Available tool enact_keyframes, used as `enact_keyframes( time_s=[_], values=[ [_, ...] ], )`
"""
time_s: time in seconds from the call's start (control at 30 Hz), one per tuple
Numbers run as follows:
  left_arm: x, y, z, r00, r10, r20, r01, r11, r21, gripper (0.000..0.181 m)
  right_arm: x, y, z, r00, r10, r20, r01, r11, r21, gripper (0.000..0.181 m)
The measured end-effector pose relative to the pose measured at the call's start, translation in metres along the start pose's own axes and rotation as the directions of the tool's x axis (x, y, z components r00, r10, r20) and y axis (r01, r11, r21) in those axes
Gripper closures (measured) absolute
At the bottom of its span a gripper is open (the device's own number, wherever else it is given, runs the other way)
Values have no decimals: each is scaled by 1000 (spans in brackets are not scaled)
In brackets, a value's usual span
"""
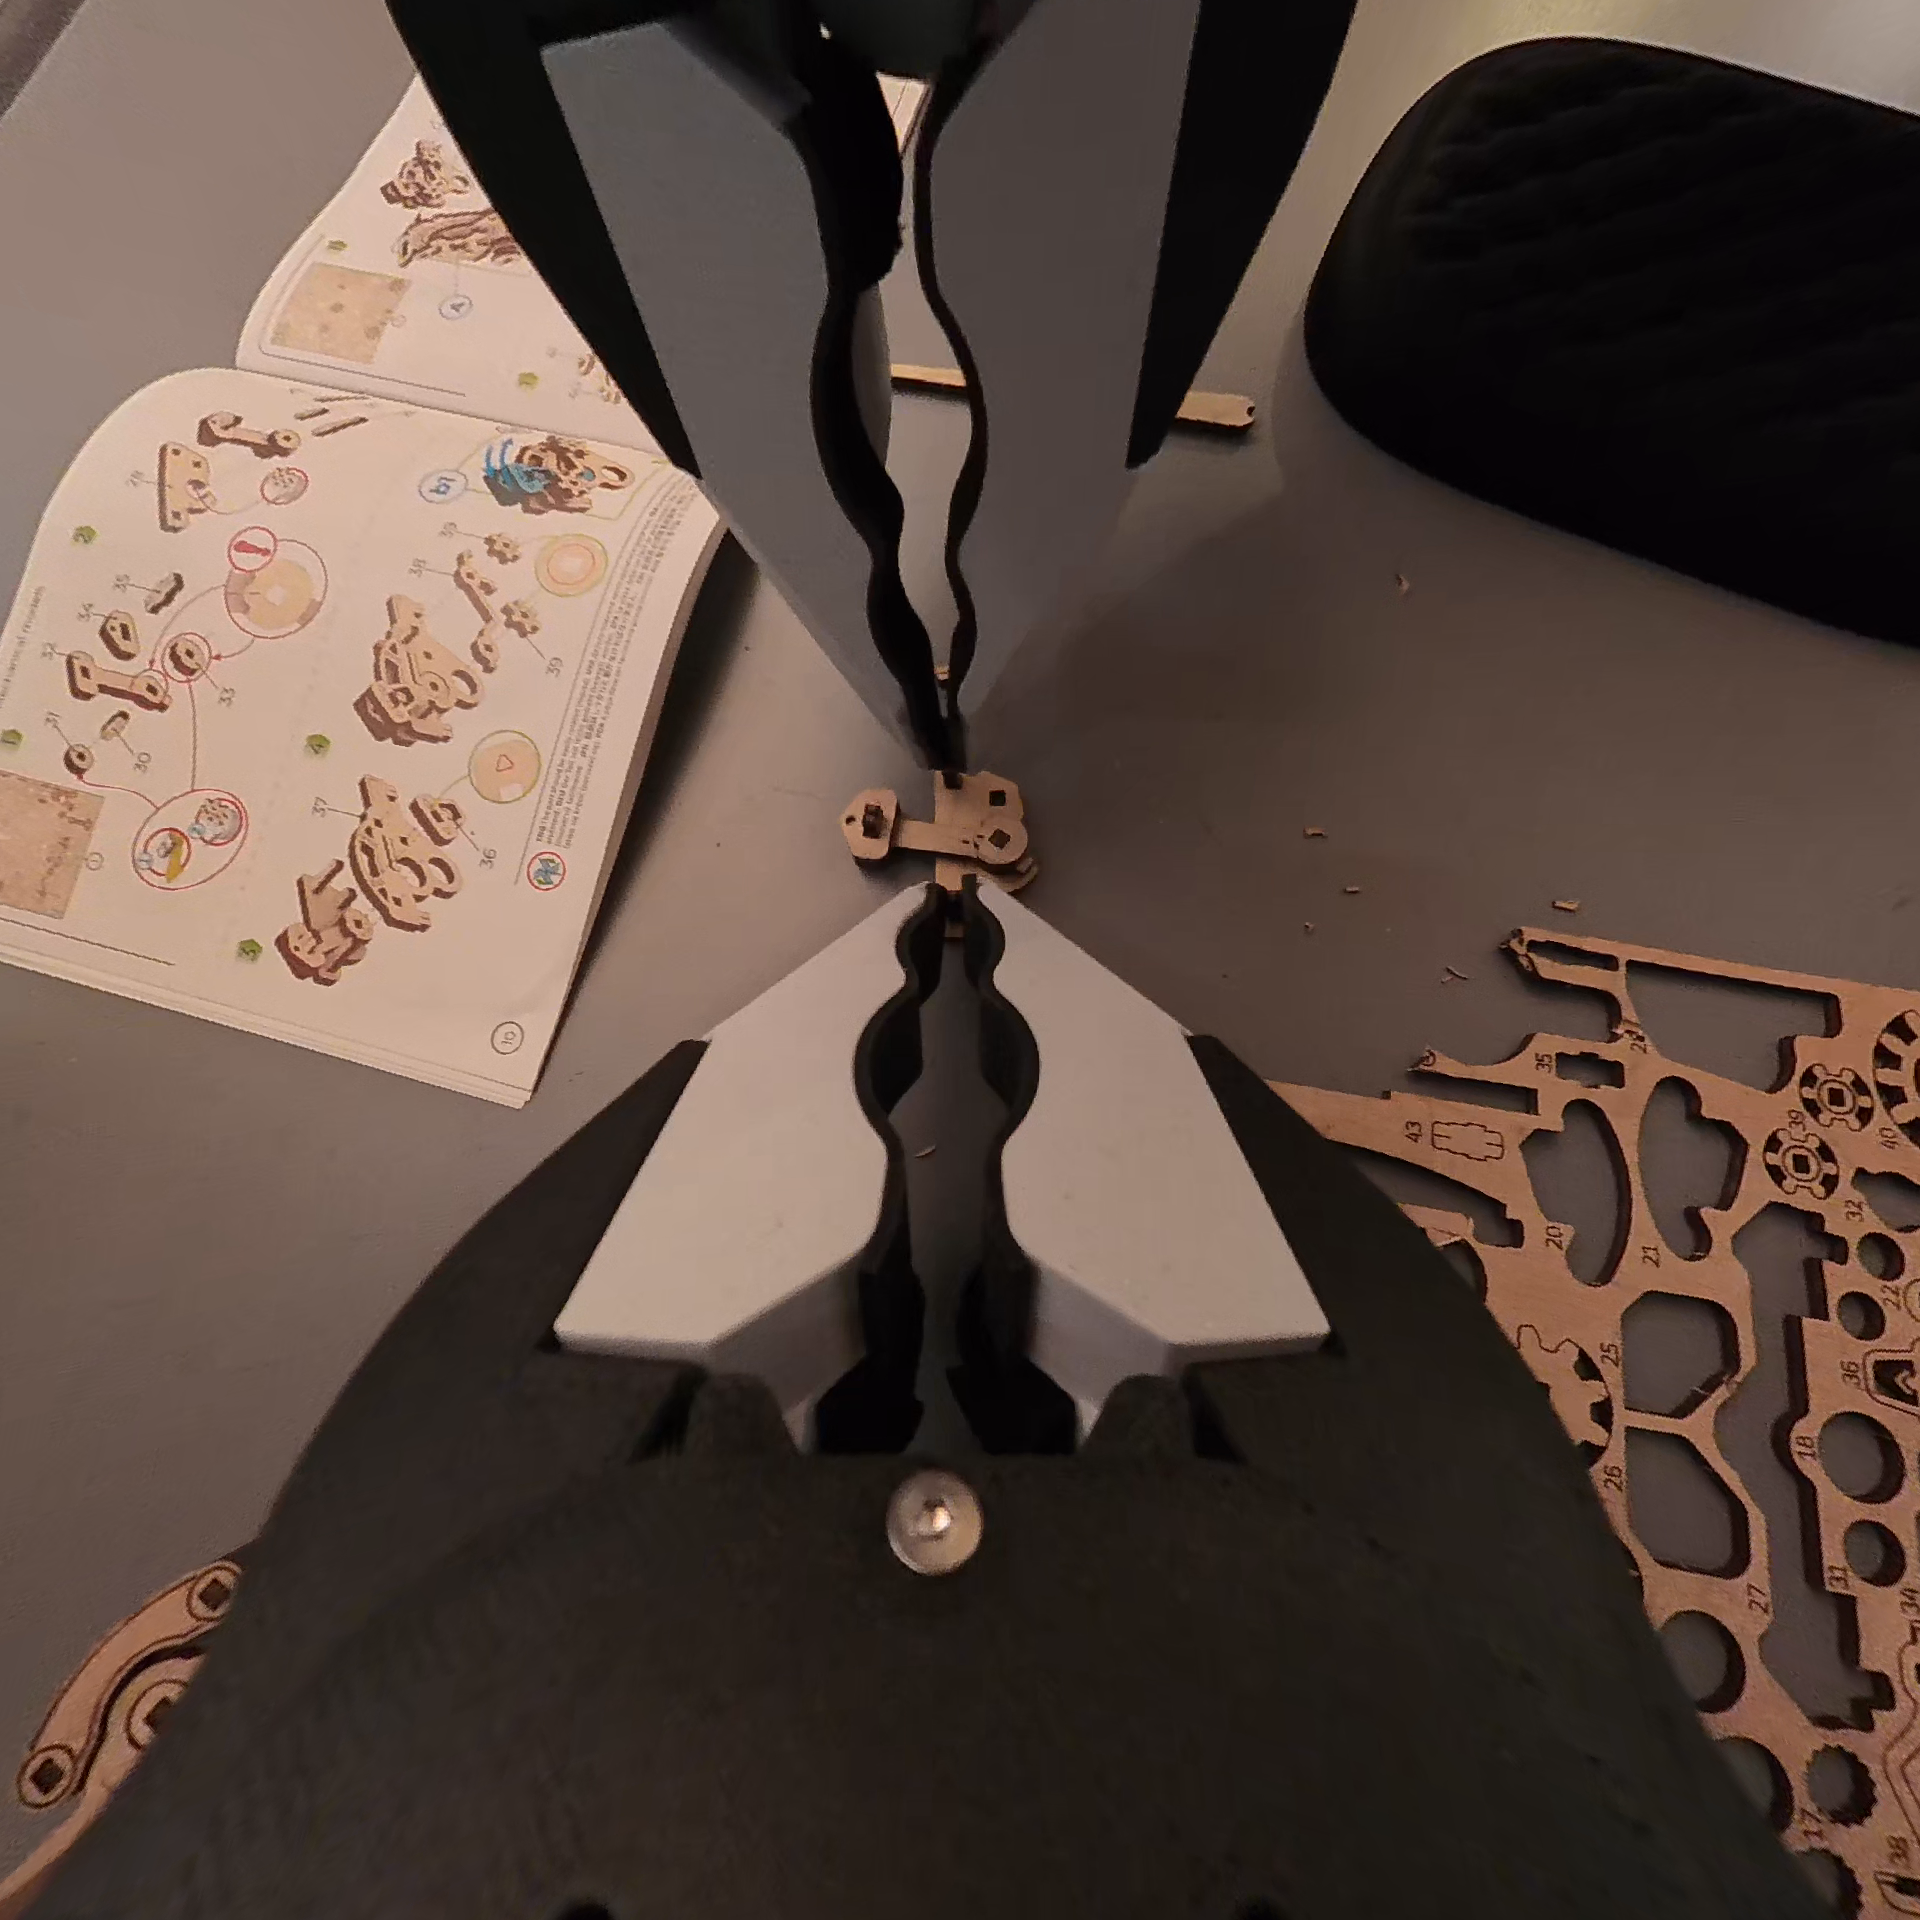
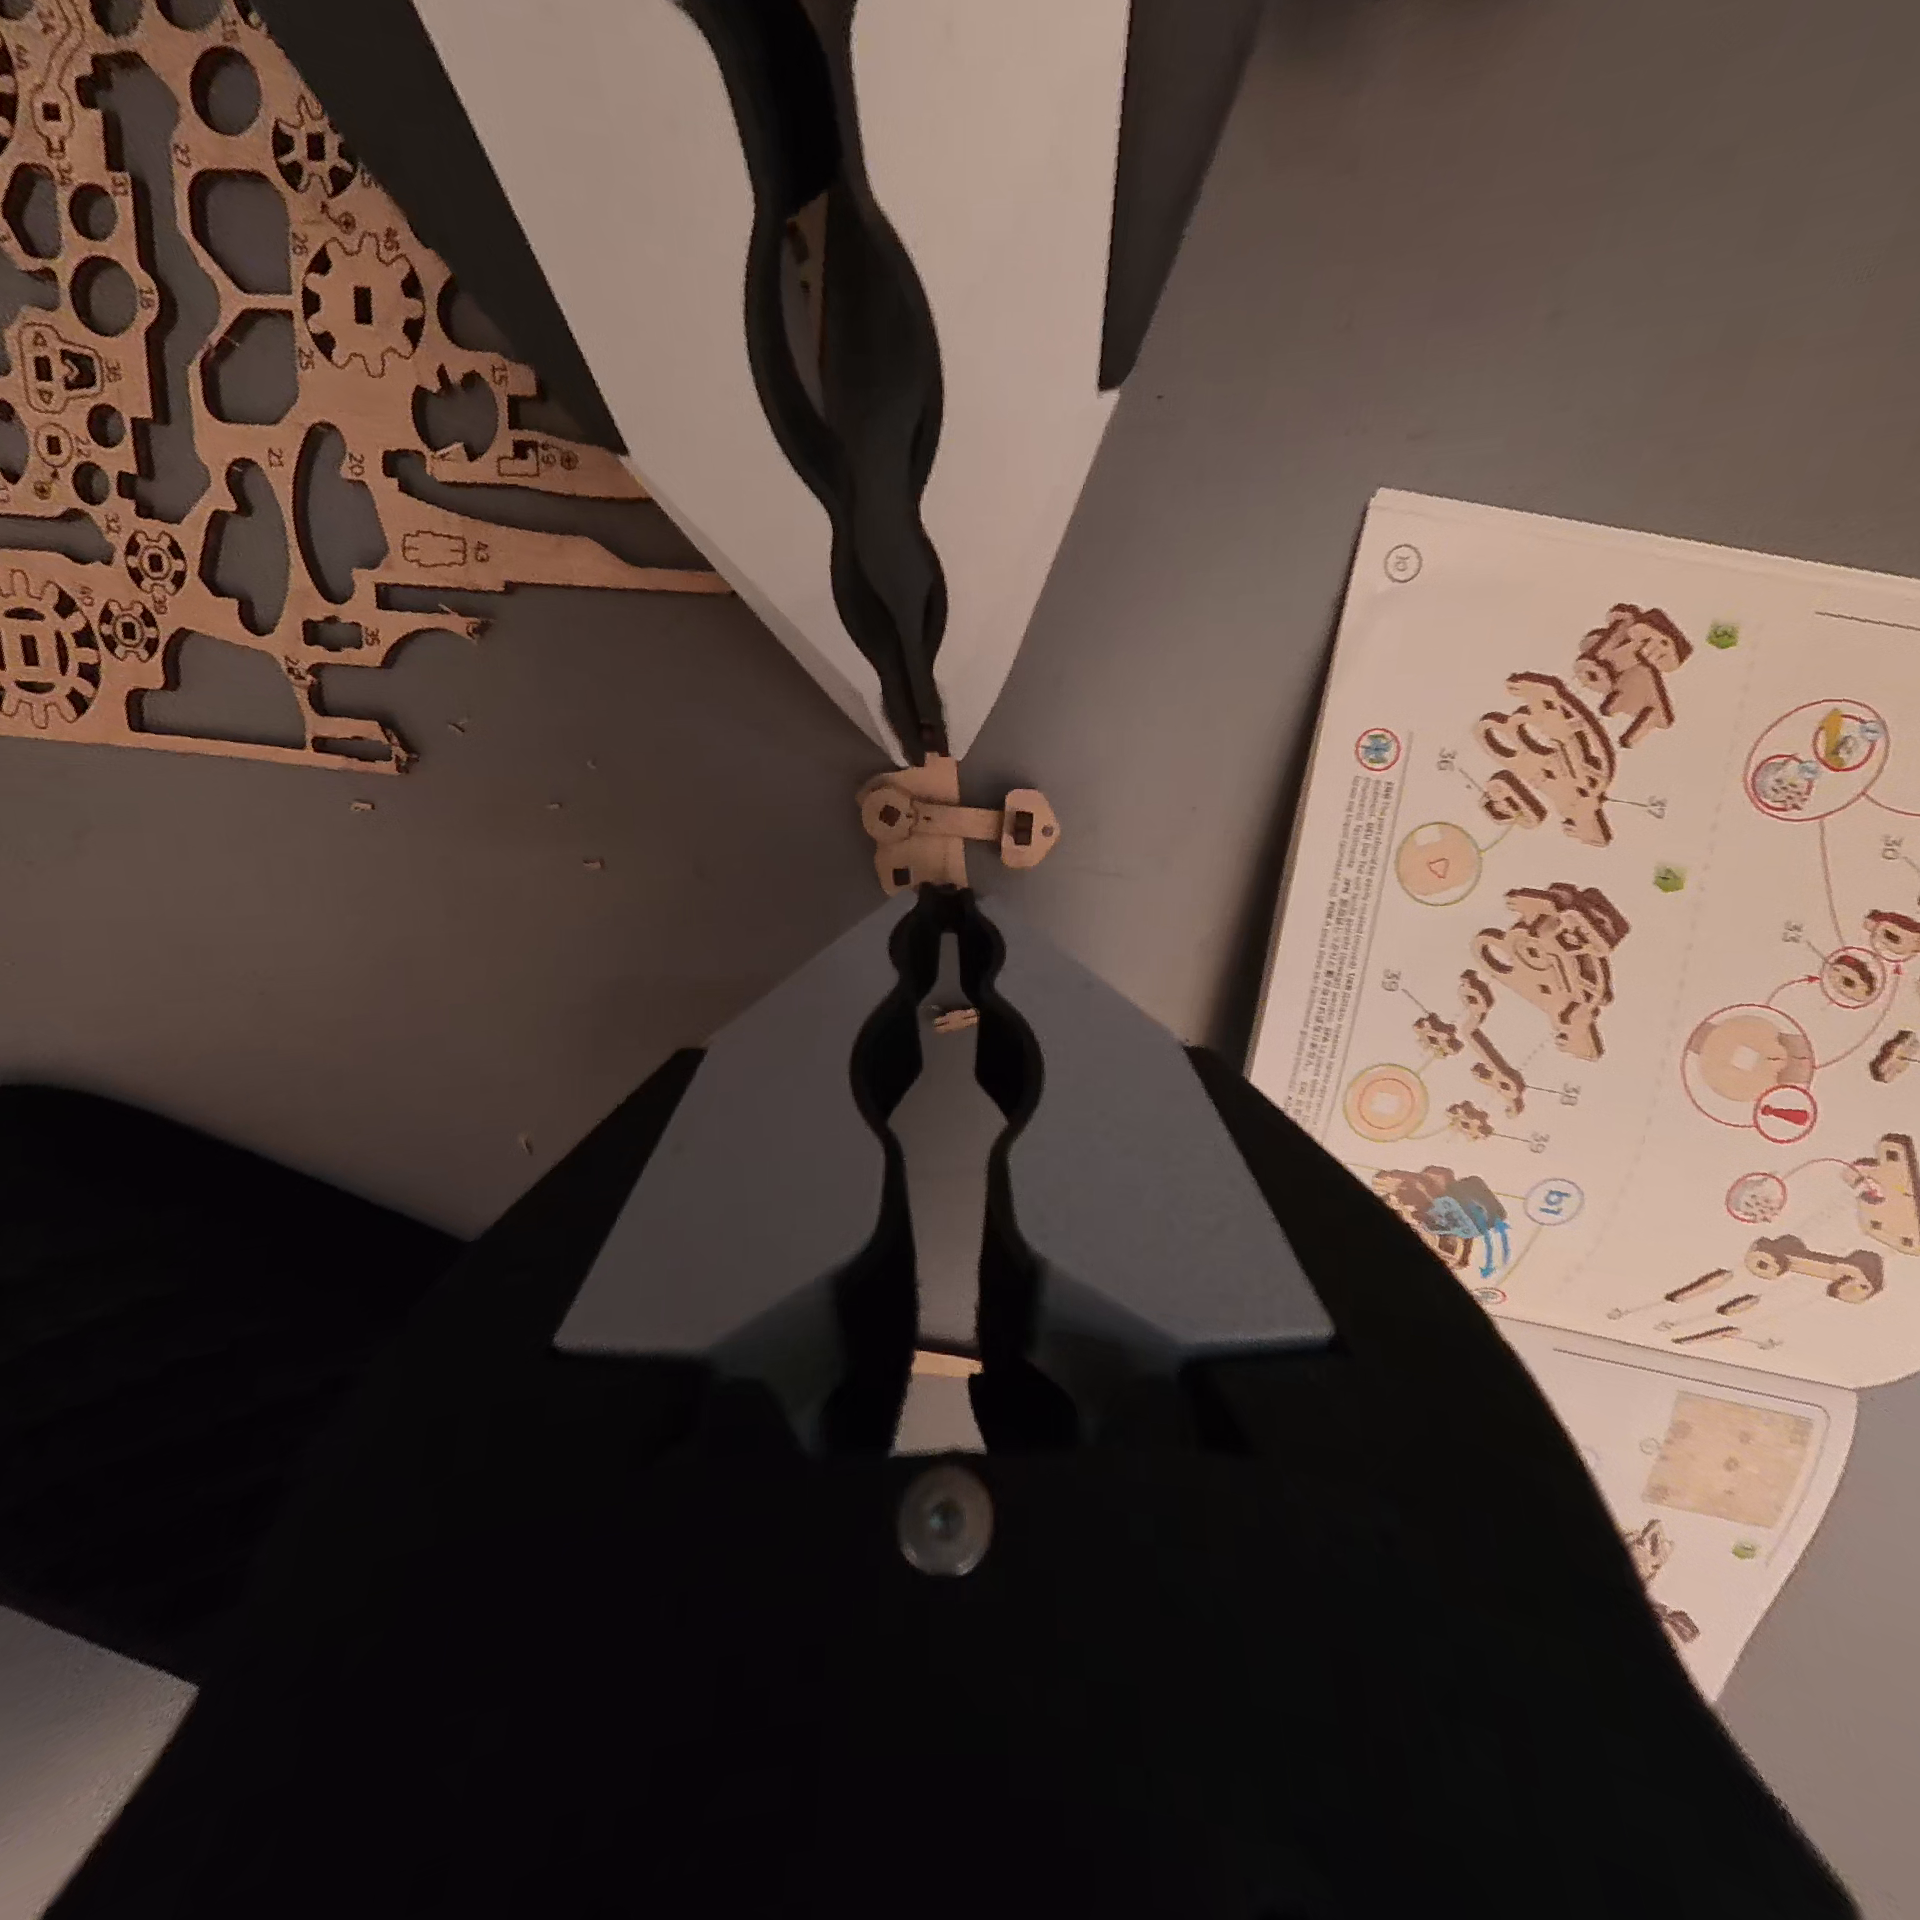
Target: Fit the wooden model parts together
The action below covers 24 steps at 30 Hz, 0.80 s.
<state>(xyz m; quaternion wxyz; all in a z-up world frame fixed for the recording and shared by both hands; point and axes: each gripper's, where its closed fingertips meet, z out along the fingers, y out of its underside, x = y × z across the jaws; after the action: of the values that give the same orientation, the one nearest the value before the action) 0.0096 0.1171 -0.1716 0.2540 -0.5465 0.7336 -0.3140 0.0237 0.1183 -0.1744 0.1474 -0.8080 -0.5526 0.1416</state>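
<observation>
A small wooden assembly (image 1: 961,828) hangs above the grey table between my two grippers, which face each other tip to tip. It is a flat body with square holes and a thin arm ending in a small lobed piece (image 1: 873,826). My left gripper (image 1: 951,902) is shut on its near edge. My right gripper (image 1: 943,753) comes from the far side and is shut on its opposite edge. In the right wrist view the assembly (image 2: 920,826) sits just beyond my right gripper (image 2: 935,906), with the left gripper (image 2: 928,746) pinching it from above.
An open instruction booklet (image 1: 343,665) lies to the left. A laser-cut wooden sheet (image 1: 1683,1247) with several empty cut-outs lies to the right. A black padded object (image 1: 1621,312) sits far right. A thin wooden stick (image 1: 1210,407), a curved wooden part (image 1: 114,1683) and wood chips (image 1: 1351,888) lie on the table.
</observation>
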Motion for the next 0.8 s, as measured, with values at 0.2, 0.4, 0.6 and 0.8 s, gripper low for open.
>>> enact_keyframes(
  time_s=[0.2, 0.4, 0.6, 0.8],
  values=[
    [-1, -1, 1, 1000, -26, -2, 26, 1000, 17, 180, 0, 2, 0, 997, -70, -18, 68, 993, -95, 181],
    [-8, -10, -21, 995, -87, 38, 83, 992, 90, 178, -1, 2, 1, 994, -107, -33, 99, 978, -182, 181],
    [-18, -17, -32, 981, -195, 23, 189, 969, 157, 176, -1, 3, 2, 992, -118, -44, 103, 961, -257, 181],
    [-25, -16, -34, 978, -198, 63, 185, 968, 168, 179, -1, 3, 3, 990, -140, -31, 121, 934, -337, 181]
  ],
)
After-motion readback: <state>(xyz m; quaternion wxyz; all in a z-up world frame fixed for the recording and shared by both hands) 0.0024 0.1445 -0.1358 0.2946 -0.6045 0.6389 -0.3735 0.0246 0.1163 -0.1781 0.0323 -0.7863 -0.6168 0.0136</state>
